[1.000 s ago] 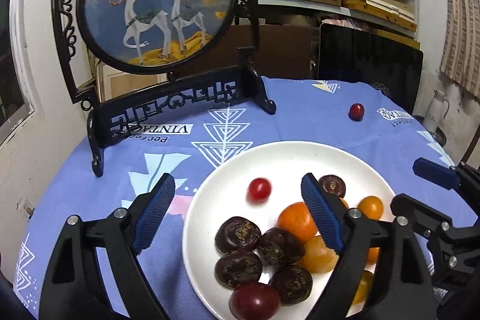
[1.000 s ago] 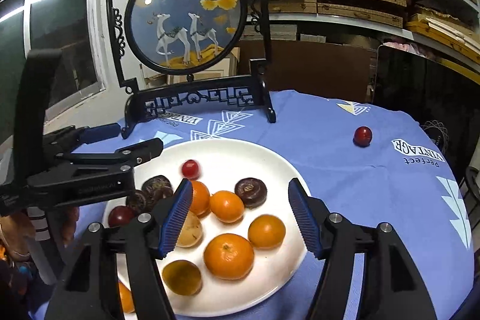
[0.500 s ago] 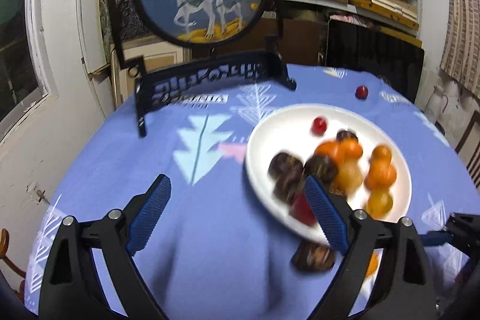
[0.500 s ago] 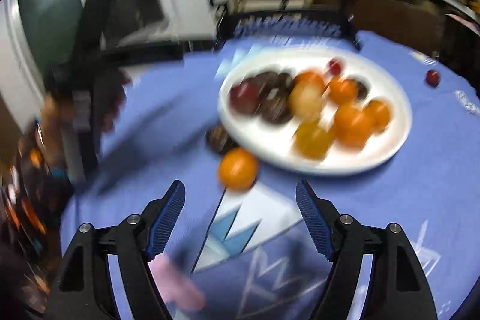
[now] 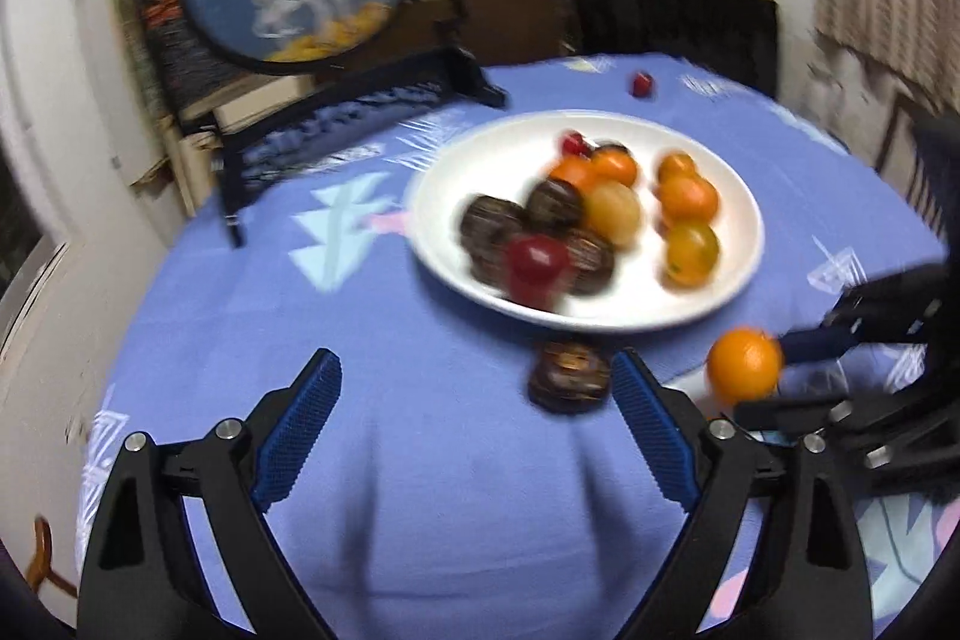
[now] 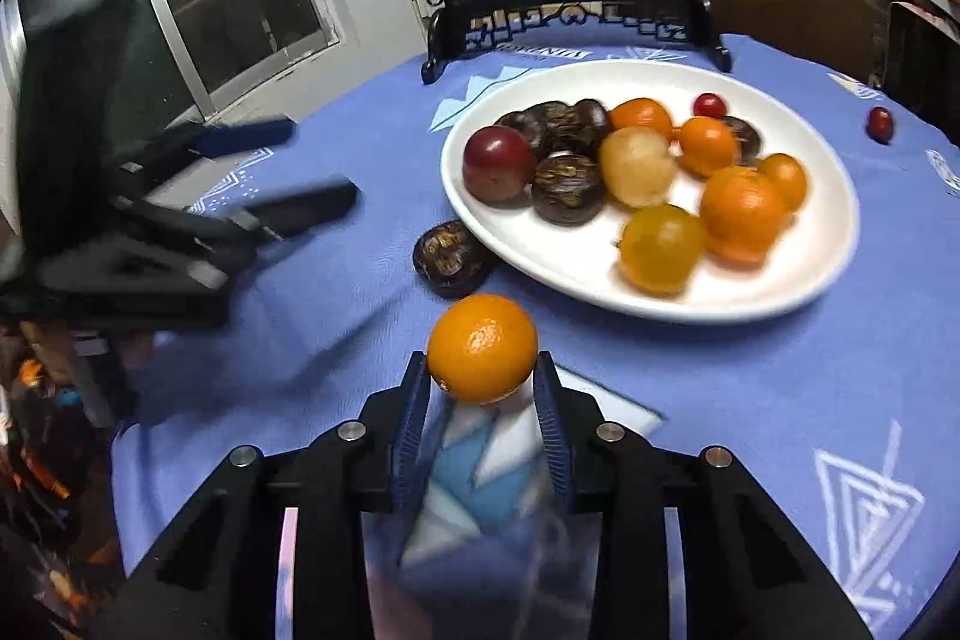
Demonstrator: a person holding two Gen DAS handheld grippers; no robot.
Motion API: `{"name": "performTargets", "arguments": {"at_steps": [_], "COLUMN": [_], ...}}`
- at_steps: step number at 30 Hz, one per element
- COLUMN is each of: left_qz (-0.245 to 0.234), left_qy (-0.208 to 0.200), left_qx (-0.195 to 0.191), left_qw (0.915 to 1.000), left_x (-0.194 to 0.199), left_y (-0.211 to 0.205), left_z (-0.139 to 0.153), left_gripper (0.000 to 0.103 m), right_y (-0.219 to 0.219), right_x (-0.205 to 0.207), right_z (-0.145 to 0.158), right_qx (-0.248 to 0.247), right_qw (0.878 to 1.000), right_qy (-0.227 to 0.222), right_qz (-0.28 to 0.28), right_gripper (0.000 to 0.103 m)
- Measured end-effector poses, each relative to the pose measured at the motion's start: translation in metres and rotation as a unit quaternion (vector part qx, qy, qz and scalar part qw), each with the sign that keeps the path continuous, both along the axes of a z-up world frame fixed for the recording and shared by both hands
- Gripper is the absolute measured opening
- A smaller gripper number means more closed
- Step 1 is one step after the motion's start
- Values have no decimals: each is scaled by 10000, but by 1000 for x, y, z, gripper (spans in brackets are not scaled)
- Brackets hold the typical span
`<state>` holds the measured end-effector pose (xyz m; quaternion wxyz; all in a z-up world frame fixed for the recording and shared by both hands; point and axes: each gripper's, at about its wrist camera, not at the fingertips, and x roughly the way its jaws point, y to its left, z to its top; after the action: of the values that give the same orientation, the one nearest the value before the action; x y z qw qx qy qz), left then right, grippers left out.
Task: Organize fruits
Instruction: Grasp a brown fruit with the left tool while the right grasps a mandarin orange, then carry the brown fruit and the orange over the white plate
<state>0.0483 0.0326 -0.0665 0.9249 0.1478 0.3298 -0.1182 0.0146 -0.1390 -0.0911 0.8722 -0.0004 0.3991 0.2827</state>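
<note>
Right tongs [image 6: 483, 388] clamped on the orange [image 6: 482, 347] at its sides, pads narrowed to its width, held just above the blue worktop [image 6: 750, 400] near the white plate [image 6: 780, 304]; orange is round, no clear long axis, and I can't tell where its stem end points. Left tongs [image 5: 474, 430] spread wide, gripping nothing, with a dark water chestnut [image 5: 569, 377] lying on the cloth just off the plate rim beside the right pad. Plate carries the other fruit; one small red fruit [image 6: 879, 123] sits alone on the worktop beyond it.
</note>
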Motion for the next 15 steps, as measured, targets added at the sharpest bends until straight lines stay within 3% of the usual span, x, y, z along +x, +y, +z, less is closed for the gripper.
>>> {"name": "performTargets", "arguments": {"at_steps": [4, 6, 7, 8, 10, 15], "left_qz": [-178, -124, -129, -148, -124, -213], "left_qy": [256, 408, 537, 750, 768, 604], "left_qx": [218, 219, 182, 96, 71, -187], "left_qw": [9993, 9989, 9983, 9970, 9969, 9978], "left_x": [18, 30, 34, 37, 31, 2], "left_y": [-30, -37, -37, -36, -31, -10], "left_z": [-24, -32, -34, -37, -33, -8], "left_gripper": [88, 73, 45, 41, 40, 40], "right_y": [-17, -20, -21, -22, -23, -20], "right_x": [-12, -13, -13, -14, -14, -15], "right_z": [5, 4, 3, 3, 1, 0], "right_qx": [57, 54, 72, 80, 84, 77], "right_qw": [9999, 9998, 9998, 9998, 9999, 10000], "right_qy": [-51, -48, -39, -37, -32, -20], "right_qz": [-127, -158, -153, -151, -133, -9], "right_gripper": [35, 35, 35, 35, 35, 35]}}
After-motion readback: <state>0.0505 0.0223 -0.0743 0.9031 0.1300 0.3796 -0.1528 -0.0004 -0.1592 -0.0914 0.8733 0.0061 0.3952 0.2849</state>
